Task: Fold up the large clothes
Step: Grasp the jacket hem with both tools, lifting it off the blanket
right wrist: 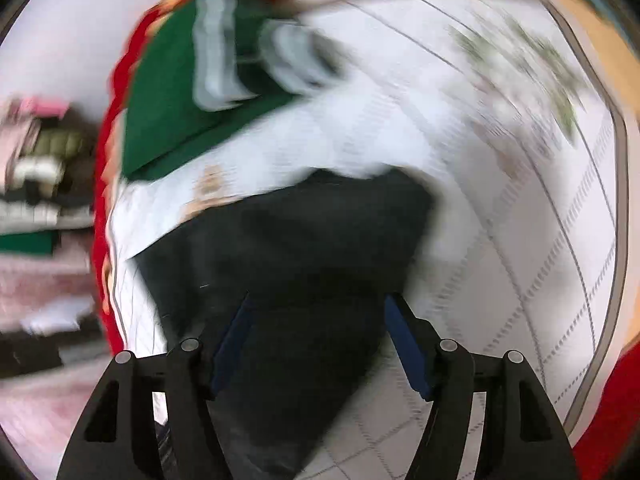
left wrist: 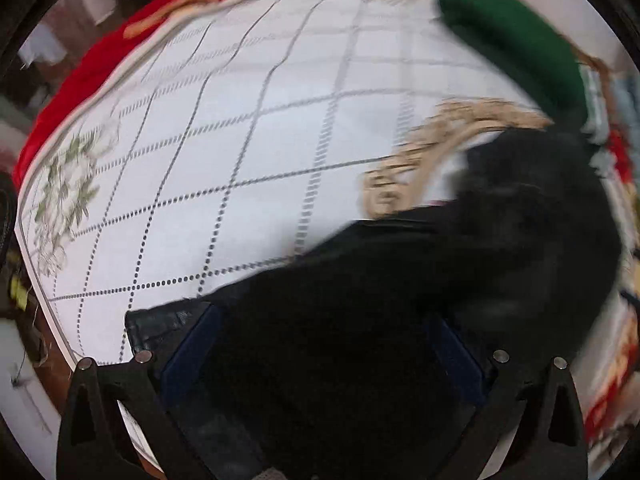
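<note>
Right now both grippers are working a black garment (left wrist: 360, 300) lying on the counter's white gridded cloth (left wrist: 240, 120), near a folded green garment (left wrist: 512, 40). Jaws of the left gripper (left wrist: 324, 344) are standing wide with dark fabric filling the gap; the right gripper (right wrist: 320, 340) is likewise spread around it, though blur is hiding whether either is actually pinching. Doing this well probably means gripping matching edges and moving evenly. Its long axis is seemingly running from the left gripper toward the green piece
</note>
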Motion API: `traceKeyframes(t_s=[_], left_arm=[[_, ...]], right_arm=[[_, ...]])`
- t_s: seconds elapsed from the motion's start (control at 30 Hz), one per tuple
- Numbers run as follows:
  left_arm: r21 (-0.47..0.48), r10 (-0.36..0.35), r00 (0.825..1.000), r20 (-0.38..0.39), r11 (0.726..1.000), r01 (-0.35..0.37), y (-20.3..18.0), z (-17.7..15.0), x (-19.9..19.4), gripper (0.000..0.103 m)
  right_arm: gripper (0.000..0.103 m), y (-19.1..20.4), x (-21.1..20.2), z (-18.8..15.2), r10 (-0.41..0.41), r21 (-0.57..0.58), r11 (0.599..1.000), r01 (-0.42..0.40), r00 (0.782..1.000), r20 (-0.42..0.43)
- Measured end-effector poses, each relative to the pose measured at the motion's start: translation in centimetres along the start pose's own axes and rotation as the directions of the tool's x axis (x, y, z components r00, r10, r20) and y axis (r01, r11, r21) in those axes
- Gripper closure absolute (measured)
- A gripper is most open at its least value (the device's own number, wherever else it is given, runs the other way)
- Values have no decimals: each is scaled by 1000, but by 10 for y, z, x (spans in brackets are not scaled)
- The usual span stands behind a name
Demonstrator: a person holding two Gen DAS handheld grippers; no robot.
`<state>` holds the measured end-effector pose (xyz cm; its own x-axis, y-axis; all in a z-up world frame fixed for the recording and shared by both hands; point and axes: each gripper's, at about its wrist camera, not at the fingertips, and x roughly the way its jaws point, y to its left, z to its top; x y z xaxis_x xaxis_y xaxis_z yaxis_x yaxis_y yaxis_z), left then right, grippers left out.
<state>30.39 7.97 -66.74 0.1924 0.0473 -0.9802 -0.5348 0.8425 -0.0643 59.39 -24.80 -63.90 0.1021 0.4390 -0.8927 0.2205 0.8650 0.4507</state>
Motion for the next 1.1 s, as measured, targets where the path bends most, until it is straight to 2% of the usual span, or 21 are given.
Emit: traceKeyframes(t_s=[0.1,0.13,0.17,0.2,0.23,0.27,0.33,0.4,0.5,0.57,0.6,0.67,0.73,0.77,0.87,0.97,1.0,1.07,1.1], left_arm=[[-50,-29,999,-30,998,27,12,11,16,0],[-48,-26,999,-29,999,25,12,13,16,0],[-40,-18,999,-30,999,17,13,17,17,0],[-29,-9,1000,-29,1000,8,14,20,16,0],[-20,0,1000,-27,1000,0,14,23,16,0],[-7,13,999,-31,1000,-14,16,26,15,0],[6,11,999,-39,1000,-11,20,31,11,0],[47,37,998,-42,998,-35,21,31,2,0],[101,30,997,-73,995,-23,18,24,-12,0],[129,30,996,-81,991,-19,15,17,-21,0],[148,22,997,-72,989,-11,12,13,-29,0],[169,16,998,-57,986,-6,9,9,-38,0],[181,-8,999,-43,983,16,2,6,-43,0],[186,-19,999,-43,982,27,-2,7,-41,0],[181,-37,998,-45,983,45,-20,14,-27,0],[180,2,999,-53,984,8,-41,23,-1,0],[170,11,998,-66,985,1,-41,27,10,0],[151,3,996,-88,988,11,-36,33,20,0],[144,-11,996,-90,989,24,-32,35,21,0]], right_arm=[[33,-38,39,6,111,121,988,-99,990,-90],[34,-41,50,5,178,134,977,-165,979,-99],[41,-40,58,4,235,135,966,-223,968,-85],[46,-38,59,1,225,126,968,-216,972,-65],[62,-36,57,-3,215,116,971,-208,975,-51],[72,-35,54,-8,219,118,970,-213,975,-40],[81,-47,38,-26,254,189,950,-248,967,-5],[82,-66,19,-54,231,256,942,-219,973,-17],[76,-97,6,-98,118,295,953,-74,984,-137],[58,-117,1,-118,90,322,947,-18,973,-212],[56,-125,-5,-123,76,327,945,4,970,-231],[53,-128,-27,-126,18,281,959,45,976,-218],[46,-118,-58,-123,-65,192,977,97,984,-165],[45,-105,-75,-119,-96,132,985,112,988,-122],[45,-72,-93,-91,-100,-29,995,98,992,-83],[45,2,-62,-61,-73,-249,968,43,991,-113],[45,14,-58,-61,-69,-298,954,24,988,-141],[45,47,-26,-53,-67,-364,931,-16,974,-214],[48,59,-7,-48,-46,-362,931,-55,963,-266]])
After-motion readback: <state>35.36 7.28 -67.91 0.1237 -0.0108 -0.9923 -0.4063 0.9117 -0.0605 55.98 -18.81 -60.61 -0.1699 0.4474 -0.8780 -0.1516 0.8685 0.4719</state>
